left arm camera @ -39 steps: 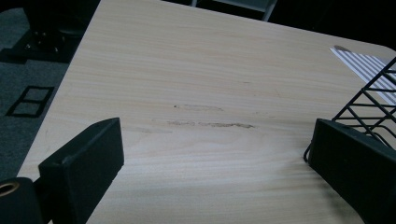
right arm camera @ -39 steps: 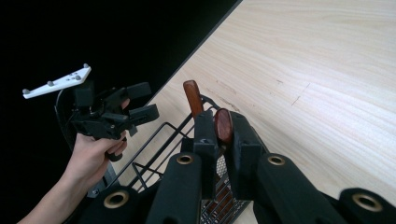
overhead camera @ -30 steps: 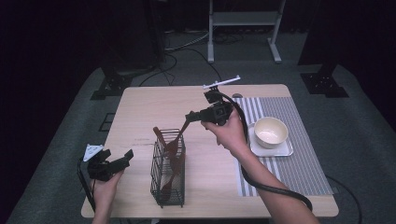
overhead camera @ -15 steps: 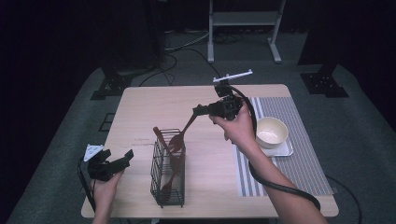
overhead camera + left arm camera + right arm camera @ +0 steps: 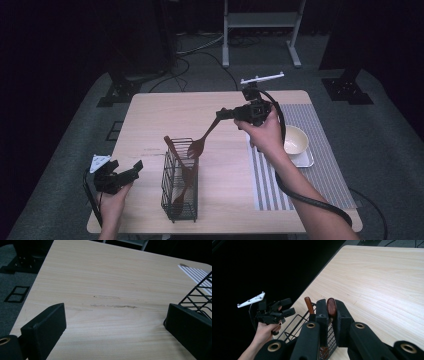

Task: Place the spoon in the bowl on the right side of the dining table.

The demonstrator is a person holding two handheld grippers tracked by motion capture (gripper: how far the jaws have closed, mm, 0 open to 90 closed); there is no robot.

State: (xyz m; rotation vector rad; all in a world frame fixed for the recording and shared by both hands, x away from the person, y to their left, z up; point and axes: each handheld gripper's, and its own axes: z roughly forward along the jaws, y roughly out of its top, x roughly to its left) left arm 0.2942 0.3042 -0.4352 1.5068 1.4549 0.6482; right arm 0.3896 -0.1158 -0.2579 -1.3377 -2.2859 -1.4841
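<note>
Above the table (image 5: 165,120), we see the R gripper (image 5: 223,114) pinched tight on a wooden fork's (image 5: 200,143) handle, w/ the fork end hanging over the wire basket (image 5: 179,199). The L gripper (image 5: 131,169) sits wide open near the table's edge, holding nothing, beside the basket.

A dark recording studio or lab is suggested: a wooden table (image 5: 165,120) is set on grey carpet (image 5: 75,150), surrounded by black stands (image 5: 120,92), floor cables (image 5: 200,55) and a metal frame (image 5: 260,20).
</note>
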